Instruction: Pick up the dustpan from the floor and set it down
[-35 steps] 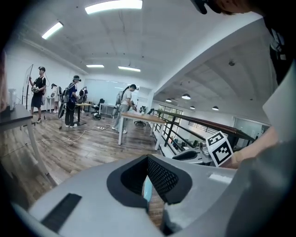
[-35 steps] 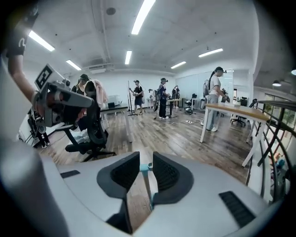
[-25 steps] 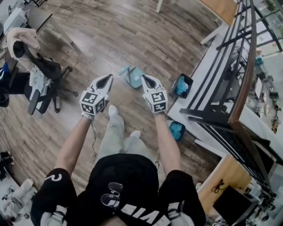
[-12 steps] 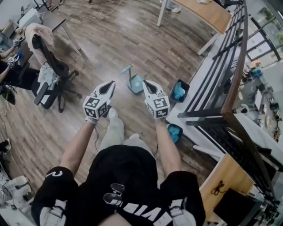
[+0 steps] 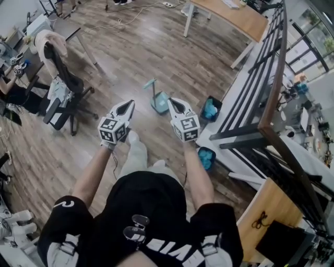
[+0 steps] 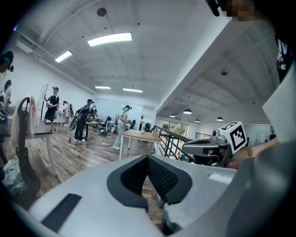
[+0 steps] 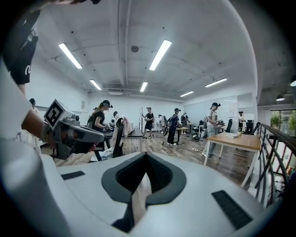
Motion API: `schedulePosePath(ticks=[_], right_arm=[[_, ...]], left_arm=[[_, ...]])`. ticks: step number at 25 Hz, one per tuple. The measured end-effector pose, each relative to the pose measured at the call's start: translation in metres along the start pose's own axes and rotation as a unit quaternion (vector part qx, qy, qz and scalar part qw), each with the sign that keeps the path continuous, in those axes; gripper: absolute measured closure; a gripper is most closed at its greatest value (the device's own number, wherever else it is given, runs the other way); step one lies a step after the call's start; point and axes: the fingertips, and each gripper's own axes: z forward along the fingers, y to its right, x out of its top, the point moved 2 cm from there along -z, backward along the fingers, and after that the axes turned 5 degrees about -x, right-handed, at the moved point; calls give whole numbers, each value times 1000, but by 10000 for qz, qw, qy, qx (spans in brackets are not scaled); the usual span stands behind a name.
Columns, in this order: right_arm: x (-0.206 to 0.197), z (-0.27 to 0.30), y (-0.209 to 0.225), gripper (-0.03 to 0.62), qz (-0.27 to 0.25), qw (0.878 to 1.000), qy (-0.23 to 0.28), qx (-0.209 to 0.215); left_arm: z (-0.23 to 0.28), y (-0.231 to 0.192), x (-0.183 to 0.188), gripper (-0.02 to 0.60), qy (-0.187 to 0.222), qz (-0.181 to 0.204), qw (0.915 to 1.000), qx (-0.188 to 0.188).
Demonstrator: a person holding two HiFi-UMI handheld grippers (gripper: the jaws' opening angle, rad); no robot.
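Observation:
The light blue dustpan [image 5: 158, 97] rests on the wooden floor with its long handle [image 5: 152, 85] standing up, a little ahead of the person's feet. My left gripper [image 5: 129, 104] hangs in the air above the floor, to the left of the dustpan in the head view, shut and empty. On the other side of the dustpan my right gripper [image 5: 171, 100] is also shut with nothing in it. Both are well above the dustpan and touch nothing. In the left gripper view the jaw tips [image 6: 148, 157] meet; in the right gripper view the tips [image 7: 147, 153] meet too.
Two dark bins with blue contents [image 5: 211, 108] [image 5: 207, 155] stand by a black railing [image 5: 271, 94] on the right. An office chair [image 5: 62, 83] draped with clothes is at the left, a wooden desk [image 5: 235, 15] farther off. Several people [image 7: 175, 125] stand in the distance.
Both grippers have risen and the person has straightened up, so the floor and dustpan look farther away. The dustpan has stayed where it was on the floor.

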Motion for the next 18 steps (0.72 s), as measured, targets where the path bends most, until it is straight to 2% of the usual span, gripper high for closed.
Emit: schedulePosePath(ticks=[10, 18], right_arm=[[-4, -6, -2, 598, 188, 9998, -84, -26], [-5, -10, 1, 598, 140, 9999, -33, -82]], left_arm=[[-5, 2, 6, 584, 56, 55, 10000, 17], [-5, 5, 7, 584, 77, 121, 9999, 15]])
